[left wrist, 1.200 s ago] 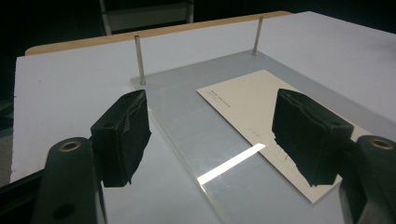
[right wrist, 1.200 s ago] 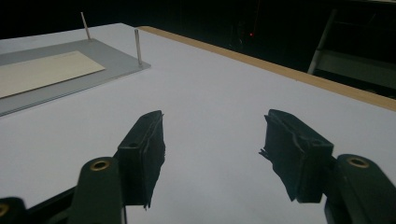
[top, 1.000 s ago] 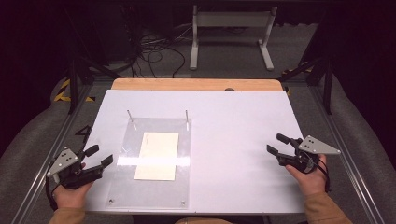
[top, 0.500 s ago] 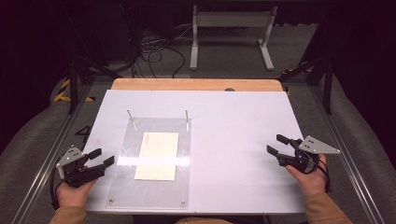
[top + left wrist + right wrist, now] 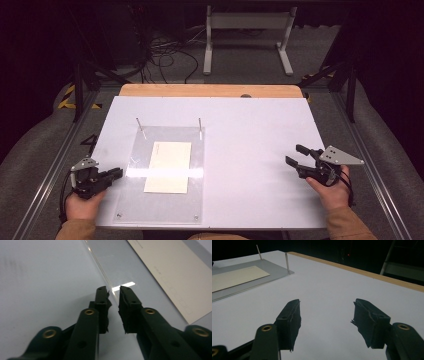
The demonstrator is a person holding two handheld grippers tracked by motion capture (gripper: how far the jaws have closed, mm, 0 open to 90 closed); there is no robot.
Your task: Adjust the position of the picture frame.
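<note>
I am holding my left claw point(image 5: 116, 173) low over the white tabletop point(image 5: 250, 150), right at the left edge of the clear plate point(image 5: 167, 205). Its jaws have just been closing, and in the left gripper view point(image 5: 113, 293) they are standing narrow, with a thin gap left between the pads. The plate's edge is running up between the two tips there, but I cannot tell whether the pads are pressing on it, so I am not calling it a grip.

The clear plate is lying flat on the left half of the tabletop, with two thin metal pins point(image 5: 200, 128) standing upright at its far corners. A cream card point(image 5: 168, 166) is lying flat on the plate, roughly in the middle, well apart from my left claw. In the left gripper view the card point(image 5: 172, 272) is showing at the upper right, beyond the jaws.

My right claw point(image 5: 295, 155) is resting near the right edge of the tabletop, well apart from the plate, pointing toward the middle. In the right gripper view point(image 5: 325, 312) its jaws are standing wide apart, released, with nothing but bare white tabletop between them. The plate point(image 5: 274, 271) and card point(image 5: 237, 277) are lying far off at the upper left of that view.
</note>
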